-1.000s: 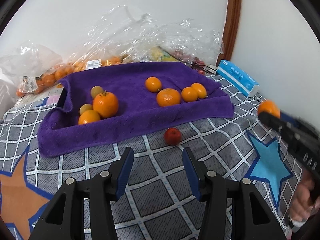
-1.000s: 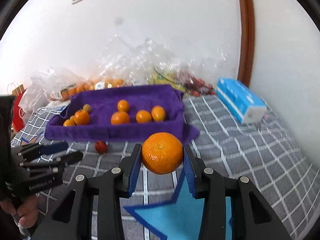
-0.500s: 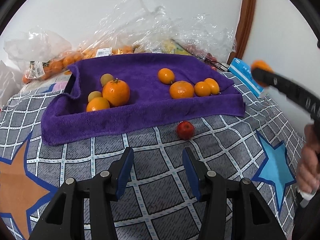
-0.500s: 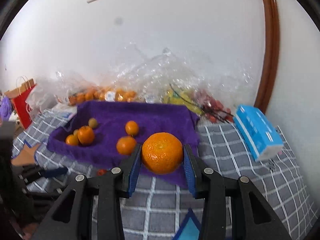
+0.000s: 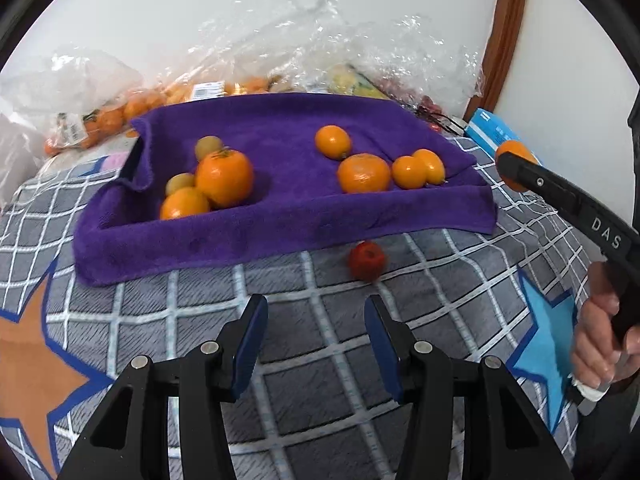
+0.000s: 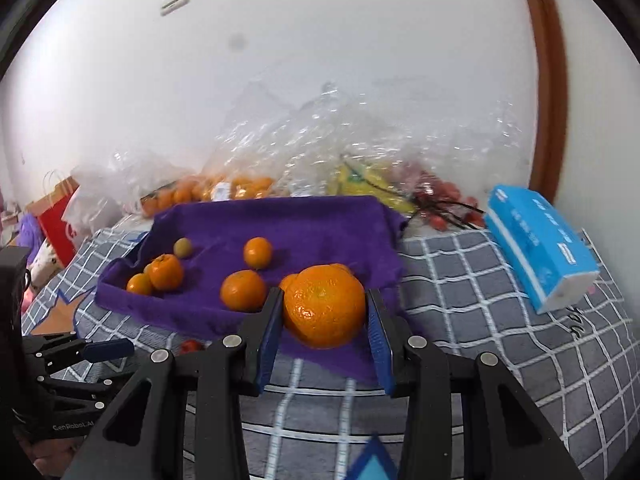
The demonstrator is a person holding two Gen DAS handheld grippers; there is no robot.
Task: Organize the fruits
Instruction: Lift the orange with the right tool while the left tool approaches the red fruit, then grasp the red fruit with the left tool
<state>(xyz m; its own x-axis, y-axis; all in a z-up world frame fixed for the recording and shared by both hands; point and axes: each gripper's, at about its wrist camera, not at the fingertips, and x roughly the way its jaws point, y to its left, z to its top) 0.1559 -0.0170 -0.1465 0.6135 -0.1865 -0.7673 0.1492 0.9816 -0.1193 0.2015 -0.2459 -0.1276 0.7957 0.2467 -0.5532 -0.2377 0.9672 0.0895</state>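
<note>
A purple towel [image 5: 280,224] lies over a tray on the checked cloth and bears several oranges [image 5: 363,173] and small yellowish fruits [image 5: 208,146]. In front of it, on the cloth, sits a small red fruit [image 5: 366,260]. My left gripper [image 5: 316,320] hovers open just short of that red fruit, with nothing between its fingers. My right gripper [image 6: 325,298] is shut on a large orange [image 6: 324,306], held in the air over the towel's [image 6: 320,224] near right corner. From the left wrist view this held orange [image 5: 514,151] shows at the right edge.
Clear plastic bags [image 6: 320,148] with oranges, bananas and red fruit pile up against the wall behind the towel. A blue tissue pack [image 6: 540,248] lies to the right. A red paper bag [image 6: 60,216] stands far left. A hand [image 5: 600,340] grips the right tool.
My right gripper has carried the large orange forward, from over the star pattern to the towel's near right corner. My left gripper has barely moved.
</note>
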